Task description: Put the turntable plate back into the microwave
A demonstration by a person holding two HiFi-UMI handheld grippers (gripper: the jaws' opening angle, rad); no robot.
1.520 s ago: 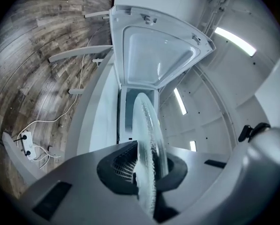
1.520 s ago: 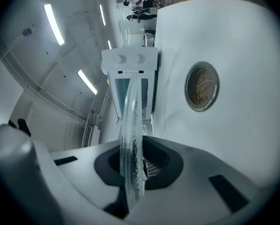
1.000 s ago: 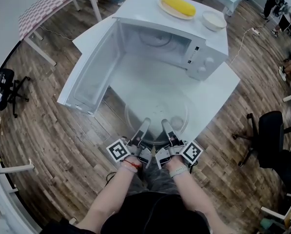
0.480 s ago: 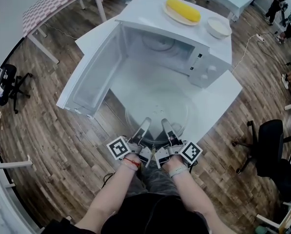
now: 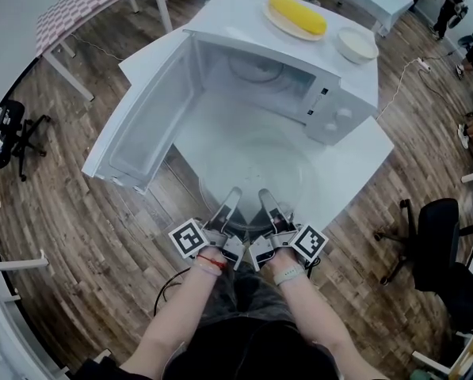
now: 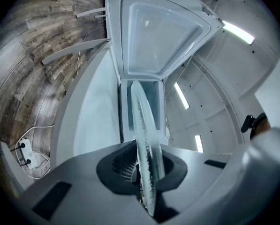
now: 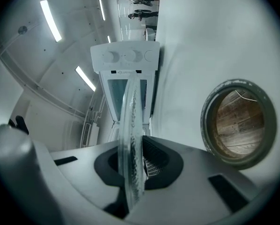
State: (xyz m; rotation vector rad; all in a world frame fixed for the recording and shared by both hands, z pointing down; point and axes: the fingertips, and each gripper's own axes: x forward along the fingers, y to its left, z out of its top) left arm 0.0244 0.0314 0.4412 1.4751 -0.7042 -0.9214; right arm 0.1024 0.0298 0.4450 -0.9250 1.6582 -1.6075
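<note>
A clear glass turntable plate hangs level over the white table, in front of the open microwave. My left gripper and right gripper are side by side, each shut on the plate's near rim. In the left gripper view the plate stands edge-on between the jaws of the left gripper, with the microwave's door ahead. The right gripper view shows the plate clamped in the right gripper, below the control panel. A roller ring lies inside the cavity.
The microwave door is swung wide to the left. On top of the microwave sit a plate of corn and a white bowl. The white table has a round cable hole. A black chair stands at the right.
Both grippers have carried the plate a little forward, toward the microwave's opening. Their hold on its near rim is unchanged.
</note>
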